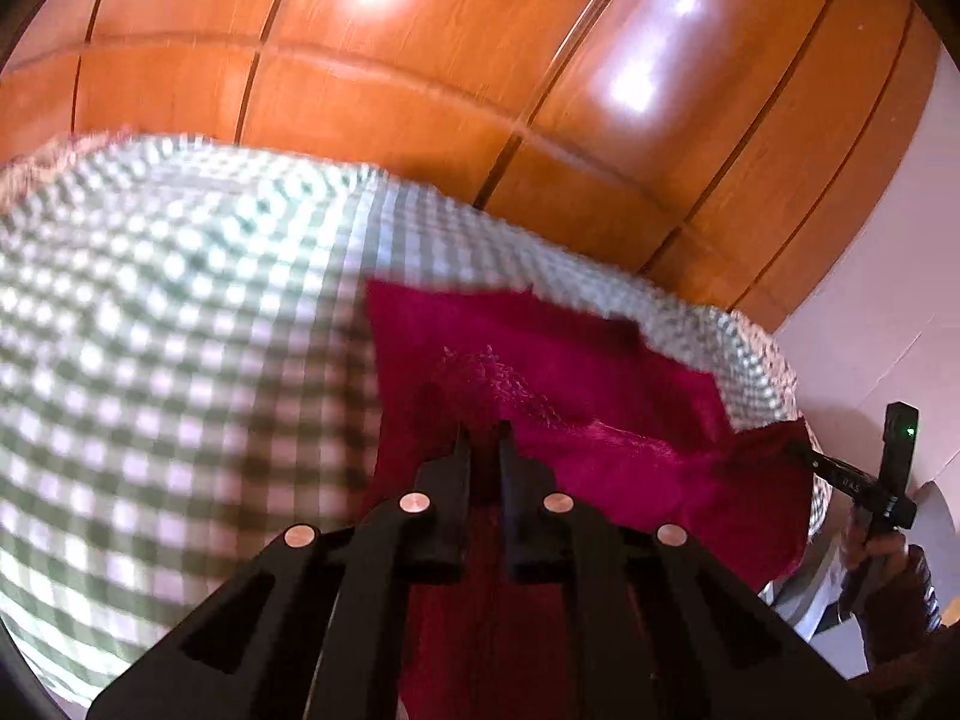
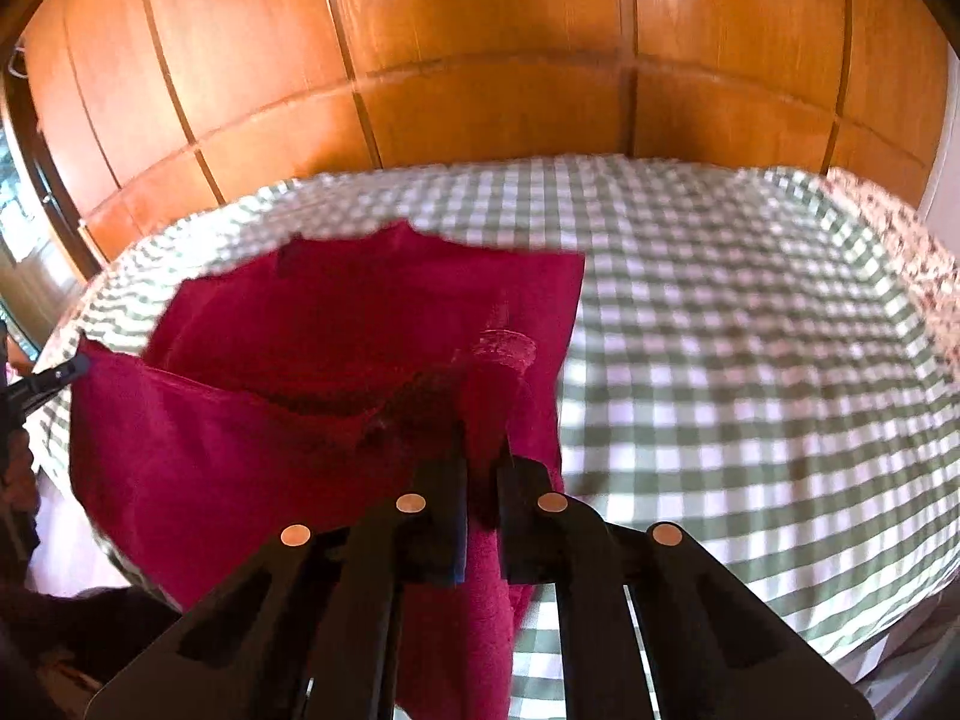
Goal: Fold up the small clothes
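A dark red fuzzy garment (image 1: 570,384) is held up over a bed with a green and white checked cover (image 1: 150,330). My left gripper (image 1: 483,432) is shut on one edge of the garment, cloth pinched between its fingers. My right gripper (image 2: 483,432) is shut on the other edge of the garment (image 2: 300,360). The far part of the garment lies on the checked cover (image 2: 750,360). The right gripper shows in the left wrist view (image 1: 807,456) at the garment's corner; the left gripper shows in the right wrist view (image 2: 78,367) the same way.
An orange wooden wardrobe (image 1: 480,60) with panelled doors stands behind the bed, also in the right wrist view (image 2: 480,60). A pale wall (image 1: 888,300) is at the right. A window or door frame (image 2: 24,180) is at the far left.
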`<state>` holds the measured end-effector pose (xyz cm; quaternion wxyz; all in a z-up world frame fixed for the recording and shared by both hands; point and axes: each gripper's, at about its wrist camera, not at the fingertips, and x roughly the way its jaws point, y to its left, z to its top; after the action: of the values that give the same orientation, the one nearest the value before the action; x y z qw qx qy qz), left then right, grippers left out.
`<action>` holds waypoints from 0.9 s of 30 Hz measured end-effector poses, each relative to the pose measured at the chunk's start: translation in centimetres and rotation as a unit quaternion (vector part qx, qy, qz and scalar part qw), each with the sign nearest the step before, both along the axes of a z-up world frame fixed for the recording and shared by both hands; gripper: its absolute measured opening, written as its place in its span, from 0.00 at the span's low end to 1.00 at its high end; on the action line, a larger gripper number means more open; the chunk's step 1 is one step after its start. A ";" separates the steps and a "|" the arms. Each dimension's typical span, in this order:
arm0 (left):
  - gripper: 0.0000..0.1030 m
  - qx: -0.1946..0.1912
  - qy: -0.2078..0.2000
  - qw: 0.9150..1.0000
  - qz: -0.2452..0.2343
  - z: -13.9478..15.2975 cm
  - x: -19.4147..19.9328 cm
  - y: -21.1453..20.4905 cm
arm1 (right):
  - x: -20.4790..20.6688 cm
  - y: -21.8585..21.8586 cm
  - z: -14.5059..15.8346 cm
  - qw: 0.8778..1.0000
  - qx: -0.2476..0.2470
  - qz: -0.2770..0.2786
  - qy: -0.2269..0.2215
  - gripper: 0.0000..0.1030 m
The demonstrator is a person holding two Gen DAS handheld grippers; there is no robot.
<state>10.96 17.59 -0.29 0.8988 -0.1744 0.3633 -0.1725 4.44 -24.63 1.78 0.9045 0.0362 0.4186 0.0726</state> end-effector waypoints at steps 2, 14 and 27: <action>0.06 -0.003 -0.018 1.000 0.004 1.5 0.9 0.2 | 0.6 -0.3 1.4 1.000 0.003 -0.006 -0.020 0.06; 0.06 0.072 0.016 0.995 0.064 0.7 15.8 -1.8 | 14.7 -1.2 -1.6 0.997 -0.010 -0.075 -0.002 0.05; 0.23 0.169 0.089 0.976 0.102 -5.4 19.6 -4.4 | 18.0 -0.2 -8.0 0.990 -0.076 -0.109 0.054 0.44</action>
<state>30.59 13.19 -5.68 0.8920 -0.0706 0.4465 0.0002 22.40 -24.86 -6.17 0.8834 0.0168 0.4645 -0.0602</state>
